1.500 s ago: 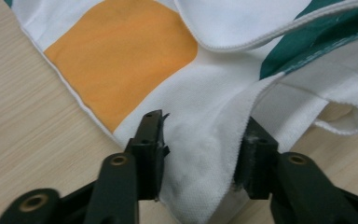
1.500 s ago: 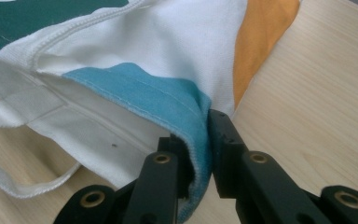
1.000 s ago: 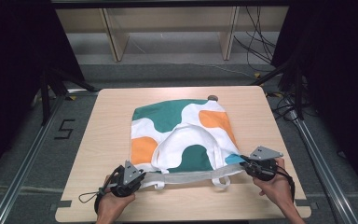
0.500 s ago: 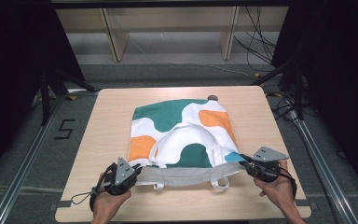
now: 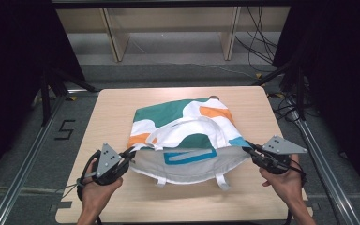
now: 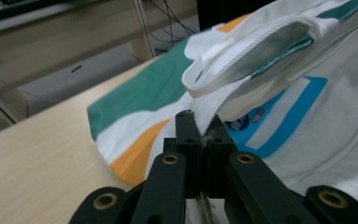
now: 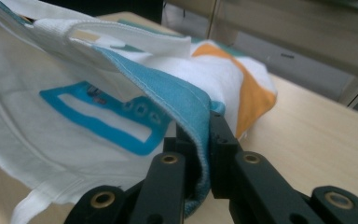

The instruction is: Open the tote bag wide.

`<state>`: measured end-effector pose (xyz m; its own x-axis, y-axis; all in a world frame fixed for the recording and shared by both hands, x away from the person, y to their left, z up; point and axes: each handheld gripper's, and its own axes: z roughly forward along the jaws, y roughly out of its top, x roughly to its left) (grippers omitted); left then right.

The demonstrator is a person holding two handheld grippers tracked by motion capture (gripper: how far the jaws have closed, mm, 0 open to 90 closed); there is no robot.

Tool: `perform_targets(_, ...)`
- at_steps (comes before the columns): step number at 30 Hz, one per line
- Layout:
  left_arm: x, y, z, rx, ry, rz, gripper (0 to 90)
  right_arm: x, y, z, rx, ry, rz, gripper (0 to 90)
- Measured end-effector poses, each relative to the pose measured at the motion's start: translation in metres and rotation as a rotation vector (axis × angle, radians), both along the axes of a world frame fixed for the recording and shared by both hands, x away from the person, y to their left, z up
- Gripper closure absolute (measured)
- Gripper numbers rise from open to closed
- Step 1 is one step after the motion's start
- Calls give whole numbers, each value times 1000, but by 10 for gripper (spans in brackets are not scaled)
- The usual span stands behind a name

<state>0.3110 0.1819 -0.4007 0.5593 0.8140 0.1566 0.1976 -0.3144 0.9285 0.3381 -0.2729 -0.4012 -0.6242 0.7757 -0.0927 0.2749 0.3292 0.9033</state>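
Both grippers pinch my tote bag [image 5: 183,136]: left gripper [image 5: 127,157] lower left, right gripper [image 5: 252,152] lower right. Each clamps one corner of its mouth.

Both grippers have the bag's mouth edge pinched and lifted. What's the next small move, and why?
Probably keep raising both hands evenly. The left gripper and right gripper are each shut on the tote bag's upper rim, the mouth gapes to show the blue-framed label inside, but the body lies on the table.
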Motion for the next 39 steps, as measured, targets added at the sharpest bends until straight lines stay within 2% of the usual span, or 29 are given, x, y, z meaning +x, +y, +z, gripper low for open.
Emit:
perform_targets(2, 0, -1, 11, 4, -30, 6, 874, 3, -2, 9, -8, -62, 10, 863)
perform_targets(3, 1, -1, 16, 9, -47, 9, 874, 2, -2, 14, 0, -99, -5, 864)
perform_targets(4, 2, -2, 20, 13, -58, 11, 875, 1, -1, 19, 11, -109, -14, 865)
perform_targets(6, 4, -1, 32, -13, -82, 13, 875, -1, 0, 29, -8, -168, -14, 866)
perform_targets(7, 4, -1, 36, -32, -92, 7, 874, -3, 0, 35, 7, -174, -22, 867)
perform_targets(10, 2, 0, 46, -44, -114, 12, 875, -4, -1, 49, 31, -200, -13, 868)
perform_targets(11, 2, 0, 49, -42, -126, 17, 875, -5, -1, 55, 41, -228, -10, 868)
perform_targets(13, 1, 0, 54, -32, -145, 35, 875, -8, 1, 64, 67, -214, -6, 868)
perform_targets(15, 1, 2, 57, -54, -151, 26, 875, -8, 2, 72, 62, -260, -3, 869)
perform_targets(19, 0, 2, 64, -66, -160, 17, 875, -12, 6, 81, 80, -253, 2, 870)
perform_targets(20, 0, 2, 67, -72, -165, 18, 875, -11, 7, 84, 82, -273, 12, 870)
perform_targets(21, 0, 3, 70, -76, -174, 18, 875, -13, 8, 85, 87, -265, 13, 871)
perform_targets(22, 0, 3, 73, -78, -183, 17, 875, -12, 8, 88, 68, -294, 22, 871)
perform_targets(23, 0, 3, 77, -88, -188, 17, 875, -15, 9, 90, 79, -282, 10, 871)
perform_targets(24, -1, 4, 80, -102, -193, 11, 876, -15, 8, 94, 85, -281, 22, 872)
perform_targets(25, -2, 5, 83, -111, -198, 7, 876, -14, 7, 97, 84, -299, 29, 872)
perform_targets(26, -4, 5, 89, -115, -212, 1, 876, -16, 6, 100, 84, -290, 32, 872)
perform_targets(27, -5, 6, 93, -119, -221, -3, 876, -17, 3, 107, 75, -326, 33, 872)
perform_targets(29, -8, 6, 105, -160, -234, -19, 876, -20, 1, 116, 79, -334, 40, 873)
perform_targets(30, -9, 5, 110, -166, -243, -28, 876, -24, 0, 121, 91, -328, 36, 873)
perform_targets(31, -12, 5, 118, -151, -252, -29, 876, -25, -2, 127, 81, -351, 51, 873)
perform_targets(32, -12, 4, 121, -156, -257, -36, 876, -28, -3, 135, 69, -378, 52, 873)
perform_targets(34, -10, 4, 128, -178, -261, -50, 876, -34, -3, 144, 64, -391, 43, 874)
perform_targets(35, -8, 3, 131, -189, -261, -54, 877, -34, -4, 148, 76, -394, 57, 874)
perform_targets(36, -5, 3, 132, -202, -254, -61, 877, -35, -4, 151, 83, -379, 53, 874)
perform_targets(37, 0, 4, 133, -196, -252, -62, 877, -32, -6, 154, 61, -409, 51, 874)
perform_targets(39, 10, 2, 129, -225, -214, -65, 877, -26, -6, 154, 78, -386, 40, 875)
